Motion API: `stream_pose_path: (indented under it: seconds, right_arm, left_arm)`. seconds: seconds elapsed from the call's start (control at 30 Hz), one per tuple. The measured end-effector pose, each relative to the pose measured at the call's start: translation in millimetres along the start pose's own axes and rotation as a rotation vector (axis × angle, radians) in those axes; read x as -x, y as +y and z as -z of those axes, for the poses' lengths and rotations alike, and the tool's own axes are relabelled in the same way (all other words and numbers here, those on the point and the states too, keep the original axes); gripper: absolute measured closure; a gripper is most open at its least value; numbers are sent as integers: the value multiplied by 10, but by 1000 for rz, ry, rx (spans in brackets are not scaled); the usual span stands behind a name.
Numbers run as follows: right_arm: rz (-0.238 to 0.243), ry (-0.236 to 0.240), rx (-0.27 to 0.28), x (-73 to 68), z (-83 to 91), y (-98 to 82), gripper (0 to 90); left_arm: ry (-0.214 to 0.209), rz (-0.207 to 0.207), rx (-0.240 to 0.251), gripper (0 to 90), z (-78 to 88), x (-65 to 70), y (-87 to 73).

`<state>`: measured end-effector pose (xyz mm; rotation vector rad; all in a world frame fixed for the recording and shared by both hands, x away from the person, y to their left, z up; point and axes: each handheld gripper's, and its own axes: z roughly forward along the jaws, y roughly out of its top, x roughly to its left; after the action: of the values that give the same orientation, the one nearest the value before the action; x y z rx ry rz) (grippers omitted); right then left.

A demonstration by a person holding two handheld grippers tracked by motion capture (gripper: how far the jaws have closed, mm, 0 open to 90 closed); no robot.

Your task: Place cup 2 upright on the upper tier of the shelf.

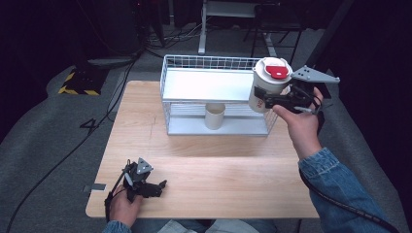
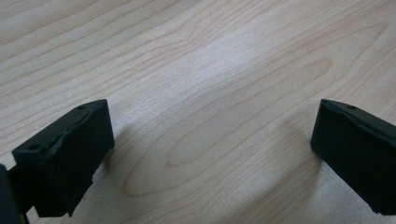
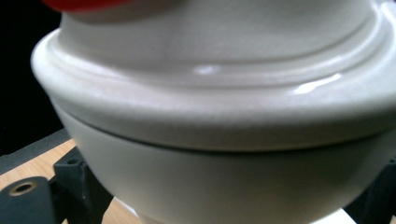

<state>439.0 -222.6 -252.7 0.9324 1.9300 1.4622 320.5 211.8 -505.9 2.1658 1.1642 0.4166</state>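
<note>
The right gripper [image 1: 270, 101] pinches the lidded cup [image 1: 268, 83] beside the wire rack [image 1: 212, 63], left gripper [image 1: 154, 187] spread idle; clipping the rack's rim could, I'd guess, tip the cup loose.

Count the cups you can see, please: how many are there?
2. One cup with a white lid is held up by the right gripper beside the wire rack. One open cup stands on the rack's lower shelf. None seems hidden.
</note>
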Motion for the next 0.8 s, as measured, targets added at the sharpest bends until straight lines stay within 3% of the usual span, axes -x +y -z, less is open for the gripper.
stream_pose_path:
  seconds: [0.23,0.47,0.8]
  right_arm:
    - [-6,-1,10,47,-232,99,90]
    - [0,27,38,59,-487,176,90]
    - [1,55,46,-24,-852,262,90]
  left_arm:
    - [1,1,1,0,-1,-2,0]
    - [1,1,-1,0,1,-2,0]
    - [1,1,-1,0,1,-2,0]
